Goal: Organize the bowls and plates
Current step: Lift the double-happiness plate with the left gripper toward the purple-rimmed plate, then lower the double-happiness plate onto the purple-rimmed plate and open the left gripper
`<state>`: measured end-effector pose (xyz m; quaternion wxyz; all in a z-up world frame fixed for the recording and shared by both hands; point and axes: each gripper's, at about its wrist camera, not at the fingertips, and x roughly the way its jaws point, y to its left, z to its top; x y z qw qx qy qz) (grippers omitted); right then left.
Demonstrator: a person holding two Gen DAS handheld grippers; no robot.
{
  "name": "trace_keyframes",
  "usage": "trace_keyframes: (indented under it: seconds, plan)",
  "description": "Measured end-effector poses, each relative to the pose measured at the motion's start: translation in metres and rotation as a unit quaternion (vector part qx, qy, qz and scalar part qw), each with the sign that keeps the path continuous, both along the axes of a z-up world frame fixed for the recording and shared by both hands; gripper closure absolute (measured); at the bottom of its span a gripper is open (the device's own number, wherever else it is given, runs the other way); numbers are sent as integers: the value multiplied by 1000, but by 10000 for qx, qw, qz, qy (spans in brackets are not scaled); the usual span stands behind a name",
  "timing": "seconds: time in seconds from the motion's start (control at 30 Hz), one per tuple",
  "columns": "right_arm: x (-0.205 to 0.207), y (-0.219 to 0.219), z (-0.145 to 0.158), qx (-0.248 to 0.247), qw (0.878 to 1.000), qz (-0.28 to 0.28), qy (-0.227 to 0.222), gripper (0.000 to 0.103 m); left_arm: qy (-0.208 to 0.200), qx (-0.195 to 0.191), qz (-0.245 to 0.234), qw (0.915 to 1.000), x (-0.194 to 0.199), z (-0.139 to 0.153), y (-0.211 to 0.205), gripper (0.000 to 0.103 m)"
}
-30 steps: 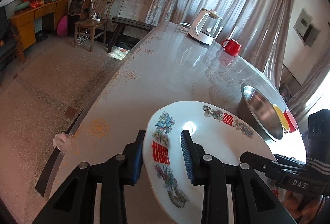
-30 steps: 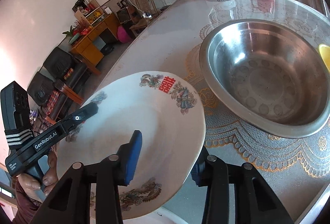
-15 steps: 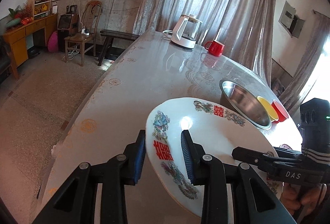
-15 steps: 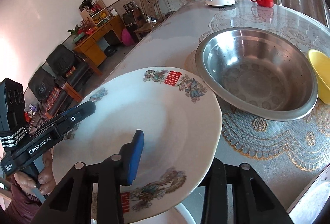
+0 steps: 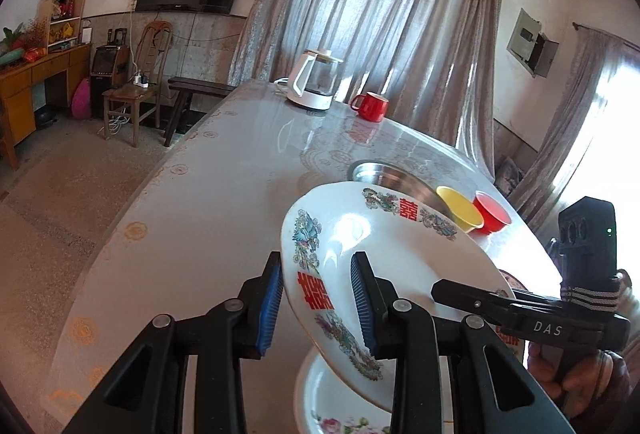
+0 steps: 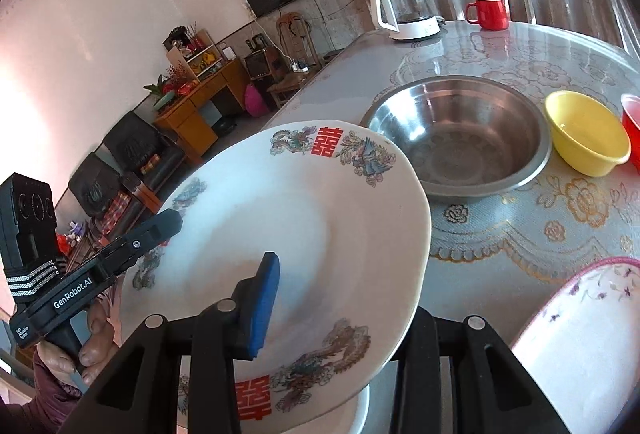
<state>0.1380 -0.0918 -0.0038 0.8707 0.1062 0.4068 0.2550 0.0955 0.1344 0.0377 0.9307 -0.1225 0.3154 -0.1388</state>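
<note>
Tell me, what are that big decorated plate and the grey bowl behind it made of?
The decorated plate looks like glazed ceramic or enamelware: glossy white with printed motifs; I can't tell which. The grey bowl looks like stainless steel: dull silvery sheen, soft reflections.

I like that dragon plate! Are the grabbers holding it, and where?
Yes. The left gripper and right gripper both pinch the white plate by its rim, on opposite sides.
</note>
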Motion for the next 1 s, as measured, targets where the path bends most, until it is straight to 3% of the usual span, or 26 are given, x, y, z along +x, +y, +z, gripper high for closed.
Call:
trace_keyframes:
  seconds: [0.33,0.63,1.0]
  plan:
    - [-48,-81,6,148,9972,-733,-14,66,-11,-145,-907,9958,-17,13,-83,69]
    - [-94,-157,-3,58,9879,-1543,152,64,326,-12,-1659,9856,-27,-2,-164,67]
    - [-99,-195,-26,-149,9753,-2132,562,62,803,215,-1864,9790,-20,-29,-203,66]
